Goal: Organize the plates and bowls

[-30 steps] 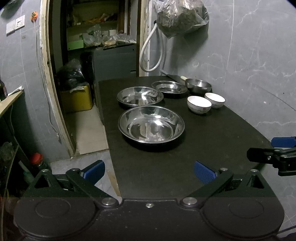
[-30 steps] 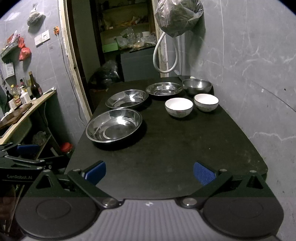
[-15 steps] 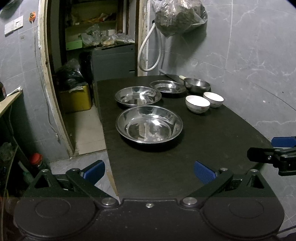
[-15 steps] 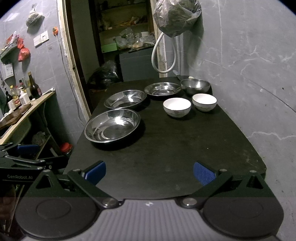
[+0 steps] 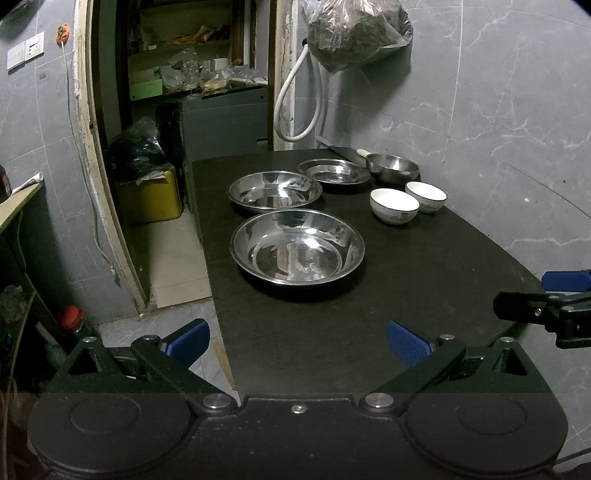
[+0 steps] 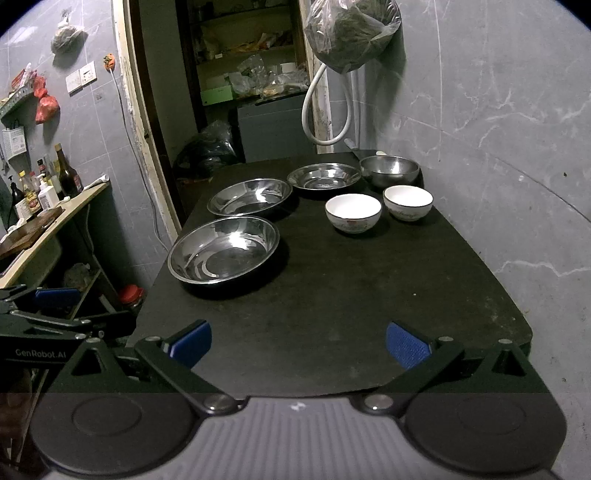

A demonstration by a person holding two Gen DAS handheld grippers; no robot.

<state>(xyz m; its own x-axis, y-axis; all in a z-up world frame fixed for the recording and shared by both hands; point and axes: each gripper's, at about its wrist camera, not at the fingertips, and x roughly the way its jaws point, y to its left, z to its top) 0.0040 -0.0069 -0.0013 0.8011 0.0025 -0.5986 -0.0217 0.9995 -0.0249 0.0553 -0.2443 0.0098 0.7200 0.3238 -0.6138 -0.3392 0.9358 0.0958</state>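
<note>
On a black table (image 5: 332, 325) stand three steel plates: a large near one (image 5: 297, 245) (image 6: 223, 248), a middle one (image 5: 274, 190) (image 6: 250, 195) and a smaller far one (image 5: 333, 170) (image 6: 324, 176). A steel bowl (image 5: 392, 167) (image 6: 389, 169) stands at the back right. Two white ceramic bowls (image 5: 394, 205) (image 5: 425, 196) (image 6: 352, 213) (image 6: 407, 202) stand in front of it. My left gripper (image 5: 297, 341) is open and empty at the table's near left edge. My right gripper (image 6: 298, 343) is open and empty at the near edge, well short of the dishes.
A grey tiled wall (image 5: 498, 129) runs along the table's right side, with a hanging plastic bag (image 5: 358, 33) and a white hose (image 5: 295, 107). A doorway with shelves (image 5: 195, 74) lies behind the table. A wooden counter with bottles (image 6: 48, 192) stands left.
Both views have shifted only slightly; the dishes sit a touch lower and farther left in frame. Nothing on the table has moved and both grippers stay open.
</note>
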